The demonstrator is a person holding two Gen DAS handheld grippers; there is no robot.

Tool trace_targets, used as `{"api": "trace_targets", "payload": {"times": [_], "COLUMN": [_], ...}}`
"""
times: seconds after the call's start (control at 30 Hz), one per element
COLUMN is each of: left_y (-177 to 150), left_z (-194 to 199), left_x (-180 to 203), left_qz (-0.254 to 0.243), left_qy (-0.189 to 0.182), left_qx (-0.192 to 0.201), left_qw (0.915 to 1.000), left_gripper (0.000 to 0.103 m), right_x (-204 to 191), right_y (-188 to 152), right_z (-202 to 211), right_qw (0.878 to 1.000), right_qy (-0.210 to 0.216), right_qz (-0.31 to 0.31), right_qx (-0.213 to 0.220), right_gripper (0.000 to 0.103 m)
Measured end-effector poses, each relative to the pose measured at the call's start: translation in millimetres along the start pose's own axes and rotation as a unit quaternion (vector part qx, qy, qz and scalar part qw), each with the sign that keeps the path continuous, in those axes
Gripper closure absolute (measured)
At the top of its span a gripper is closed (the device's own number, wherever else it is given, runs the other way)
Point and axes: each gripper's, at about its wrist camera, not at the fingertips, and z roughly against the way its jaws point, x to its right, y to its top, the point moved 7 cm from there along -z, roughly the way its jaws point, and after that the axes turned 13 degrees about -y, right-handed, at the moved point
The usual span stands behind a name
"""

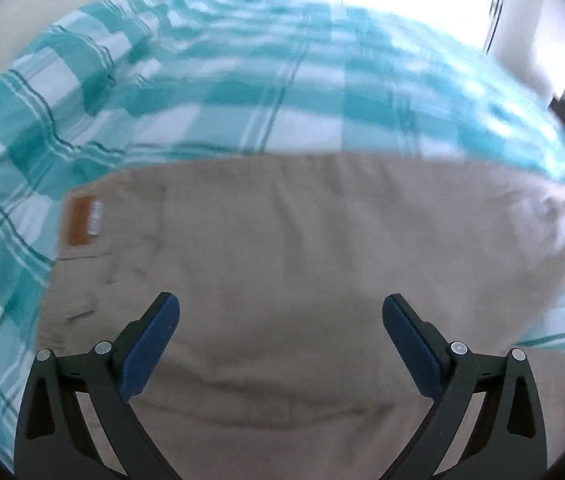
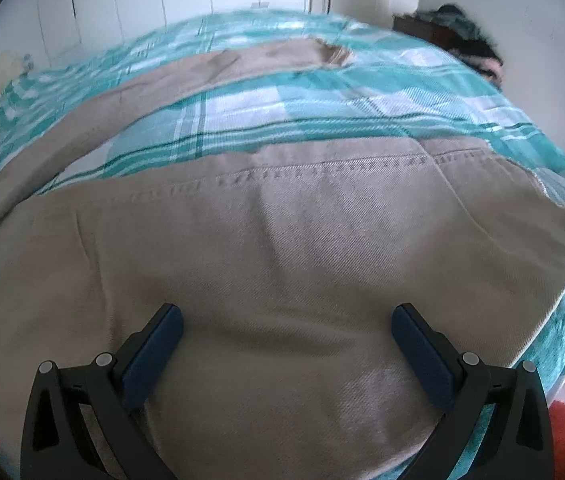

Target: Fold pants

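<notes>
1. Pants (image 1: 282,260) in beige lie spread on our teal-and-white checked bedspread (image 1: 202,92), filling the lower part of both wrist views.
2. We see an orange-brown patch (image 1: 80,220) on the fabric at the left of the left wrist view.
3. Our left gripper (image 1: 281,312) hovers over the cloth, jaws wide apart, holding nothing.
4. Our right gripper (image 2: 287,322) is likewise spread wide above a stitched hem (image 2: 322,170), with nothing between its blue pads (image 2: 152,356).
</notes>
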Motion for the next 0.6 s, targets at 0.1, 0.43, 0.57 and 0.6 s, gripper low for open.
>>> {"api": "trace_targets", "payload": {"times": [0.1,0.43,0.57,0.6], "left_y": [-29.1,-50.1,-45.7,-46.1], "left_z": [-33.2,-33.7,-31.4,-30.0], "left_x": [-21.5,-22.8,-21.7,-20.8], "left_qz": [0.023,-0.01,-0.011,-0.011], "left_qy": [0.016,0.016,0.015,0.015], "left_qx": [-0.036,0.026,0.032,0.033], "left_qw": [0.999,0.9995,0.9993,0.9993], "left_gripper": [0.0,0.001,0.001,0.001], "right_x": [4.6,-100.1,-216.5,-240.8], "right_y": [0.4,86.0,132.4,135.7], "right_z": [11.4,80.1,93.8,91.9], "right_qw": [0.998,0.98,0.944,0.935], "right_qy": [0.02,0.147,0.243,0.262], "right_qz": [0.016,0.137,0.213,0.228], "right_qx": [-0.051,0.012,0.066,0.07], "right_gripper": [0.0,0.0,0.0,0.0]}}
